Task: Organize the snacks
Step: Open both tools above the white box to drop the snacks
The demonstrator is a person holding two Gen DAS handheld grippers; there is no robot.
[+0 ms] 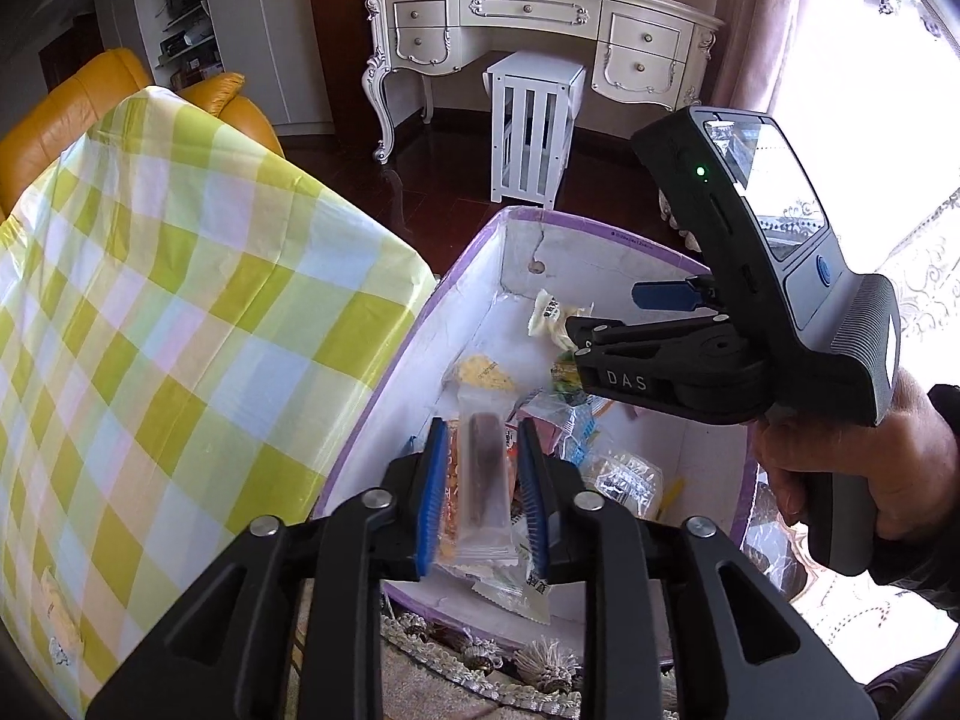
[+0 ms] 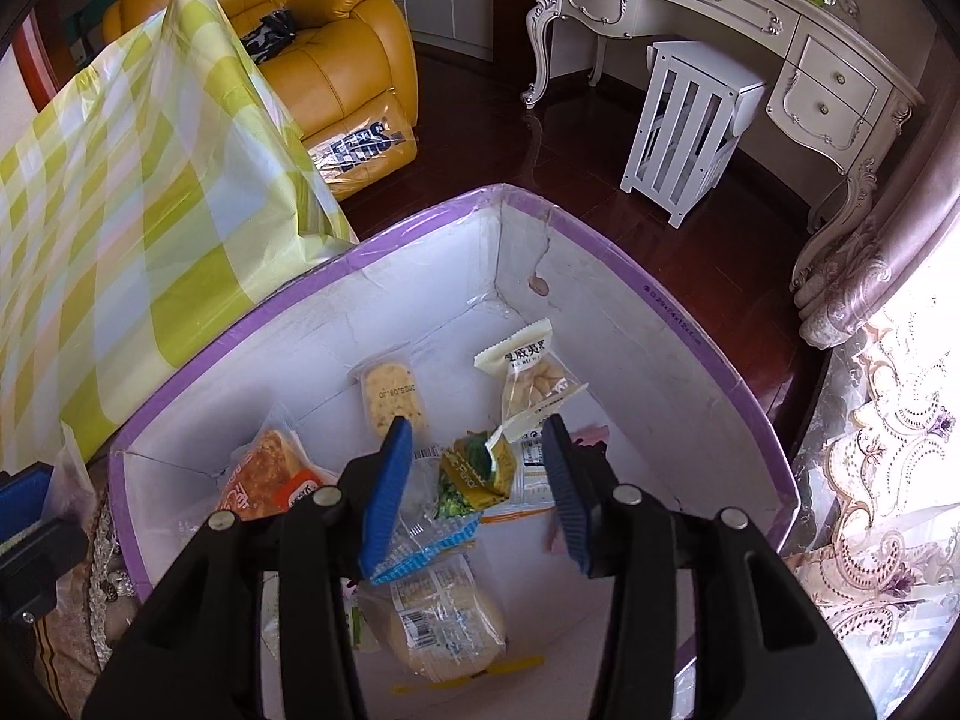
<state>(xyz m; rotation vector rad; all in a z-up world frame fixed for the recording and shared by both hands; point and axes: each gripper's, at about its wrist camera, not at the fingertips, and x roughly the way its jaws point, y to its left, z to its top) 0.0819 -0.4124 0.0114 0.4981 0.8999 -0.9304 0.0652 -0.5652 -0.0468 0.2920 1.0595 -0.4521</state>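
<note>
Left wrist view shows your left tool [image 1: 483,498] above the near edge of the purple-rimmed box [image 1: 384,384], its pads slightly apart around a clear-wrapped brown snack bar [image 1: 480,480]; I judge the bar is being released, and I cannot tell whether the pads touch it. Your right tool [image 2: 477,495] hangs over the middle of the box with its pads wide apart and holding nothing, above a green packet [image 2: 477,468]. Let the bar fall inside the near wall, then lift straight up.
</note>
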